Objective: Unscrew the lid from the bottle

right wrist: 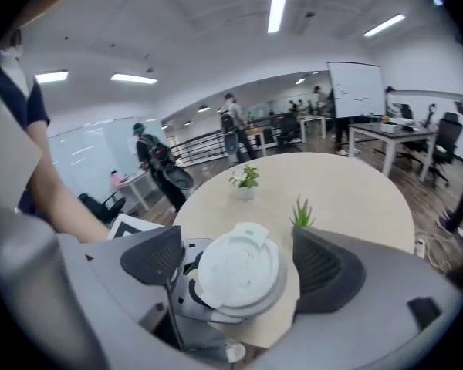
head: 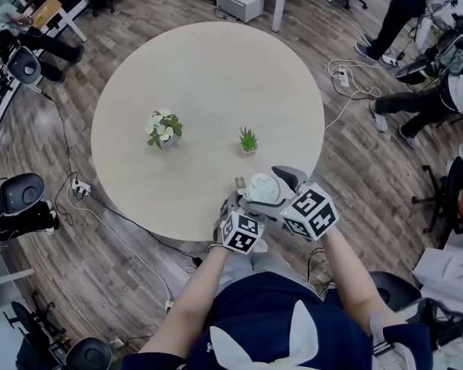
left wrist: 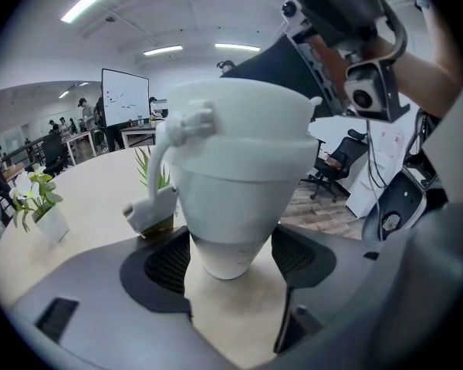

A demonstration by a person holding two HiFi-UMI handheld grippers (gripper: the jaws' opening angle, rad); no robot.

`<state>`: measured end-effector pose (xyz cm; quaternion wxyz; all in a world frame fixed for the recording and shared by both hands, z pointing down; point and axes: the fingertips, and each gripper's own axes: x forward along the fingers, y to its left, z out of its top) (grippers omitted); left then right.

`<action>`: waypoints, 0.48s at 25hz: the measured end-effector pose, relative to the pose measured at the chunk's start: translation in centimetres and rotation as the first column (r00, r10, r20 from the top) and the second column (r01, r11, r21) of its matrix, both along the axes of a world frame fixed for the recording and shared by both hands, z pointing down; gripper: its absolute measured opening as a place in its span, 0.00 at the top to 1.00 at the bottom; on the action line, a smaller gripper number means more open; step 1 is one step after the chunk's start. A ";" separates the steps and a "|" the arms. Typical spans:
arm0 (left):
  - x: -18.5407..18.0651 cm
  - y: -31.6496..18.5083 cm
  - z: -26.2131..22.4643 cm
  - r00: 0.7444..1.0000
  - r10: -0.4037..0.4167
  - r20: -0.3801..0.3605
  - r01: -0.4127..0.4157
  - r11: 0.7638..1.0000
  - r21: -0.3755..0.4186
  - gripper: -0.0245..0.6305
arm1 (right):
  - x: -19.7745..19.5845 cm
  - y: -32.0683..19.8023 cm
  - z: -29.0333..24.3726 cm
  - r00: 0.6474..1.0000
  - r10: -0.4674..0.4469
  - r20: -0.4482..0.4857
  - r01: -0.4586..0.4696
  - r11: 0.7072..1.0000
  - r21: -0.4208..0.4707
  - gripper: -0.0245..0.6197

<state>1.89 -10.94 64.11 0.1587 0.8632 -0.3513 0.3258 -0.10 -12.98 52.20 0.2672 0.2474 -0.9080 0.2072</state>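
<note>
A white tapered bottle (left wrist: 235, 199) stands upright at the near edge of the round table (head: 208, 75). My left gripper (left wrist: 230, 254) is shut on its narrow lower part, a pad against each side. Its white lid (left wrist: 239, 114) sits on top, and a strap with a plug (left wrist: 150, 206) hangs down on the left. In the right gripper view the lid (right wrist: 238, 272) lies between the jaws of my right gripper (right wrist: 233, 254), which stands open with a gap on each side. In the head view both grippers, left (head: 239, 206) and right (head: 287, 185), flank the bottle (head: 261, 190).
Two small potted plants stand mid-table: a white-flowered one (head: 163, 128) and a green spiky one (head: 248, 139). People (head: 405, 14) and office chairs (head: 15, 195) ring the table. Cables (head: 347, 83) and a white box (head: 239, 1) lie on the wooden floor.
</note>
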 end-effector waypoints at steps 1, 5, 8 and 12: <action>0.0 0.0 0.0 1.000 -0.001 0.000 0.001 1.000 -0.001 0.44 | 0.4 -0.2 0.4 0.997 0.077 0.001 -0.077 0.997 -0.006 0.27; -0.1 0.0 0.0 1.000 0.001 0.004 -0.001 1.000 -0.003 0.44 | 1.0 -0.1 2.0 0.978 0.207 -0.014 -0.207 0.977 -0.049 0.31; -0.1 0.0 0.0 1.000 0.006 0.008 -0.006 1.000 -0.004 0.44 | 0.9 0.2 2.9 0.978 0.197 -0.065 -0.201 0.978 -0.051 0.31; -0.1 -0.1 0.2 1.000 0.002 0.011 -0.002 1.000 -0.003 0.44 | 1.0 0.2 3.8 0.975 0.180 -0.132 -0.186 0.982 -0.036 0.33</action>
